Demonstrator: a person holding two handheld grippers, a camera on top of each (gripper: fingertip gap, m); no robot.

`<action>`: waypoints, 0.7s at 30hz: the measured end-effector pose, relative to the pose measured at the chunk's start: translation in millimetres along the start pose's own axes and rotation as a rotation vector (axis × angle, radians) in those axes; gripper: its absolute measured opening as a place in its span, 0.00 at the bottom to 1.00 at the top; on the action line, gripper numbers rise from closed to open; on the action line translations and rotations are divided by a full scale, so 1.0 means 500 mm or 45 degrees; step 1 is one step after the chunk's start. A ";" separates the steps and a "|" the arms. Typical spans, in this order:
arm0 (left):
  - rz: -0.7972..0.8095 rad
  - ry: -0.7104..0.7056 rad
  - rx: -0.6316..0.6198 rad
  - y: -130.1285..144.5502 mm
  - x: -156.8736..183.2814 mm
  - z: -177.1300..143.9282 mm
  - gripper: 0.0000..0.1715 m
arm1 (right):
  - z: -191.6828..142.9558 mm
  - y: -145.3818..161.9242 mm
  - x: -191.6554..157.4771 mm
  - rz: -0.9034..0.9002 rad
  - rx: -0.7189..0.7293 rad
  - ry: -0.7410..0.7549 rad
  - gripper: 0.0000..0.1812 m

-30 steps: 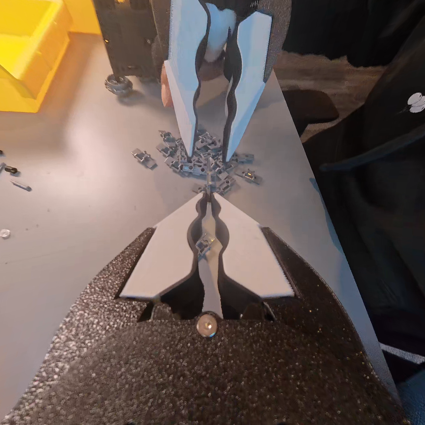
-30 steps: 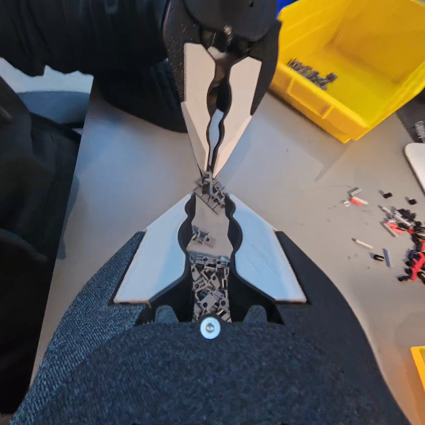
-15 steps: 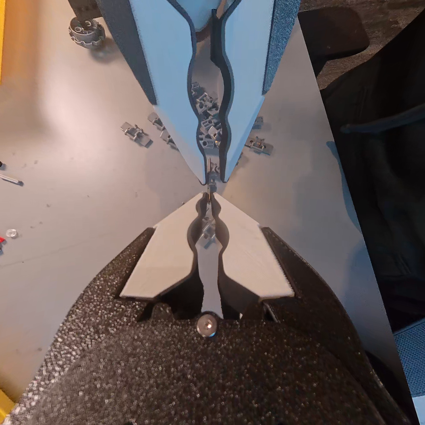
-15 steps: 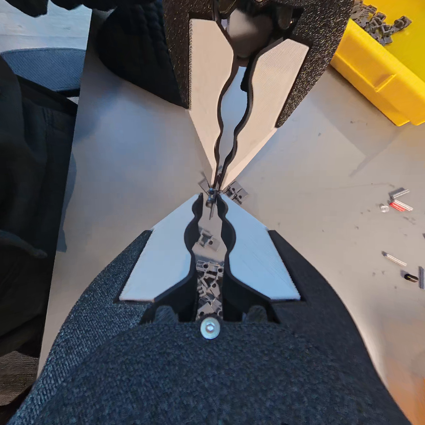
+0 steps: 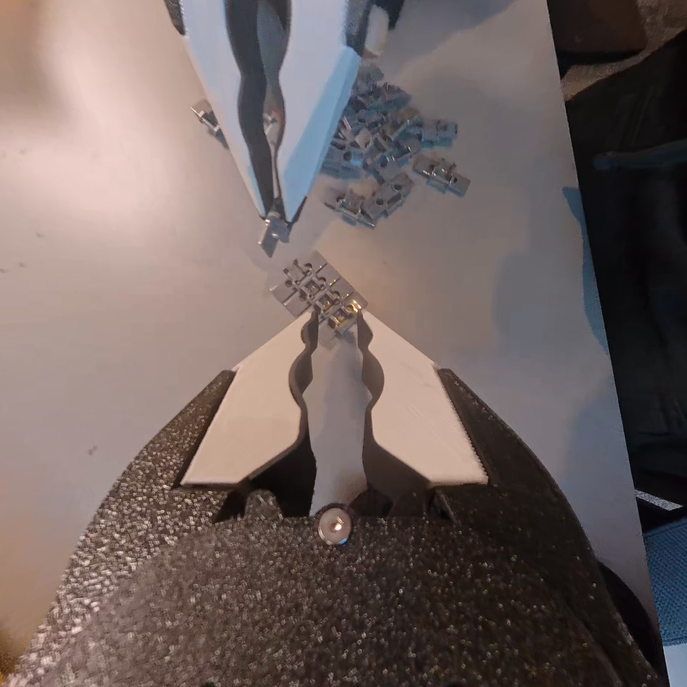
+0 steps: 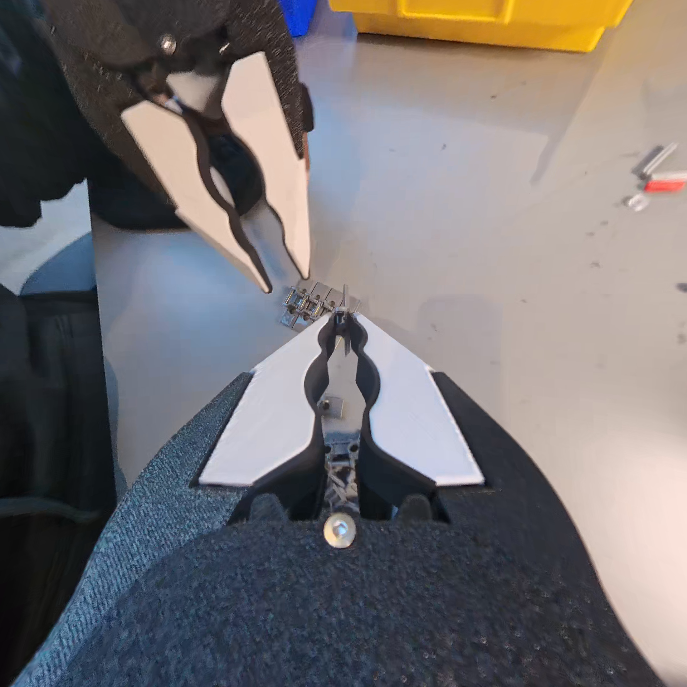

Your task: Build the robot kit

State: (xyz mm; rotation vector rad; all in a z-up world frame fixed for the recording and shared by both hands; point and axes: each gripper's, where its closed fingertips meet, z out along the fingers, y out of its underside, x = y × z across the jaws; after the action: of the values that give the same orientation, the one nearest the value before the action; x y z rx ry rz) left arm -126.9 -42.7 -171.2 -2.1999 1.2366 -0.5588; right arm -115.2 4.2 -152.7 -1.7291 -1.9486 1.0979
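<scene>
**Two grippers over grey links**

Here we see the left gripper (image 5: 336, 316) with its fingers parted a little, tips at the near edge of a short joined strip of grey links (image 5: 316, 292) lying flat on the grey table (image 5: 111, 297). Just beyond, at eleven o'clock, the right gripper (image 5: 276, 217) pinches a single grey link (image 5: 273, 234) between closed tips. Farther off at one o'clock lies a pile of loose links (image 5: 379, 141). In the right wrist view, a yellow bin (image 6: 483, 22) sits at twelve o'clock.
</scene>
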 end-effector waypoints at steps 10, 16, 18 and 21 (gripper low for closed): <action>0.083 -0.146 -0.104 -0.009 0.011 0.048 0.08 | 0.026 0.027 0.015 0.174 -0.033 0.038 0.03; 0.106 -0.156 -0.086 -0.021 0.013 0.048 0.09 | 0.023 0.032 0.023 0.143 -0.045 0.061 0.03; 0.085 -0.159 -0.086 -0.017 0.004 0.046 0.11 | 0.024 0.026 0.020 0.113 -0.046 0.050 0.03; 0.078 -0.160 -0.072 -0.016 0.000 0.052 0.13 | 0.027 0.022 0.026 0.047 -0.075 0.072 0.03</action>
State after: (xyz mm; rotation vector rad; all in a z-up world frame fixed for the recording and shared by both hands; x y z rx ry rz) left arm -106.6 -32.5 -186.1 -2.1988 1.2629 -0.3595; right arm -119.8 11.8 -172.6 -1.8137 -1.9401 1.0022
